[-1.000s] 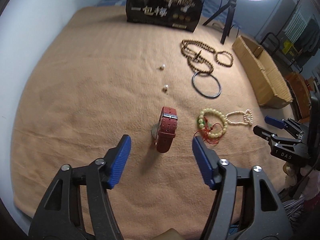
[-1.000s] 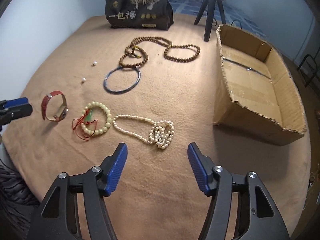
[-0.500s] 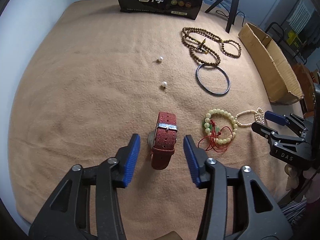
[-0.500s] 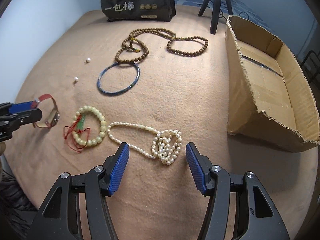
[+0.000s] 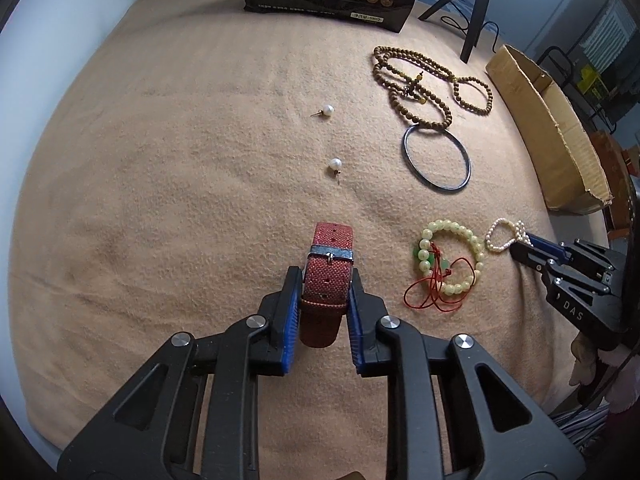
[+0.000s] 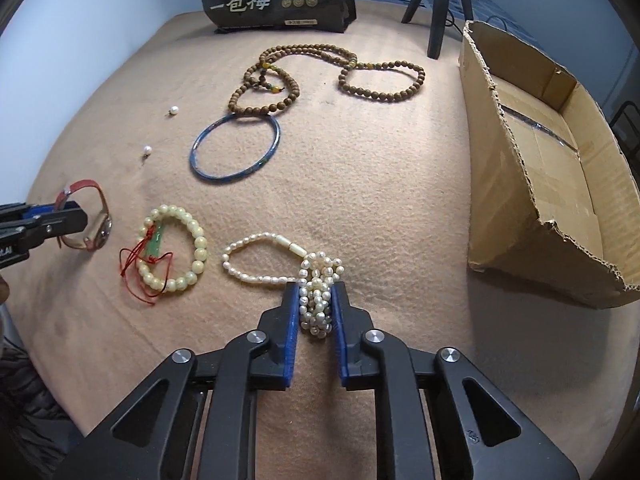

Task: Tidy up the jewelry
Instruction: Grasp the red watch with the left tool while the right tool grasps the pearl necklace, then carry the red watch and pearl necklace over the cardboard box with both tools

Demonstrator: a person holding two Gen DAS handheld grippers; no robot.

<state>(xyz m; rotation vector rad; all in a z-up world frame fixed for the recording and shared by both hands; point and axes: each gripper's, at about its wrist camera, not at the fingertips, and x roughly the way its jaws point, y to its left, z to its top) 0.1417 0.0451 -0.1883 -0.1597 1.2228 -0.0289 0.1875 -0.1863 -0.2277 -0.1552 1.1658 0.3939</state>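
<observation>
The left gripper (image 5: pixel 323 296) is closed on the red watch (image 5: pixel 326 276) strap, low centre of its frame. The right gripper (image 6: pixel 316 308) is closed on the bunched end of the pearl necklace (image 6: pixel 316 296), low centre.

Risks:
- The necklace's loose loop may trail on lifting and snag the bead bracelet (image 6: pixel 172 256) beside it.
- The watch may pivot or slip.
- The cardboard box (image 6: pixel 560 184), at frame right, has torn walls that could catch strands.

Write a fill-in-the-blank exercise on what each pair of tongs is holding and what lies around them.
1. The left tongs are shut on the red ____.
2. The right tongs are shut on the bunched end of the ____ necklace.
3. The blue bangle lies just in front of the brown ____ beads.
4. The cardboard box holds ____ jewelry so far.

Missing words: watch; pearl; wooden; no
</observation>
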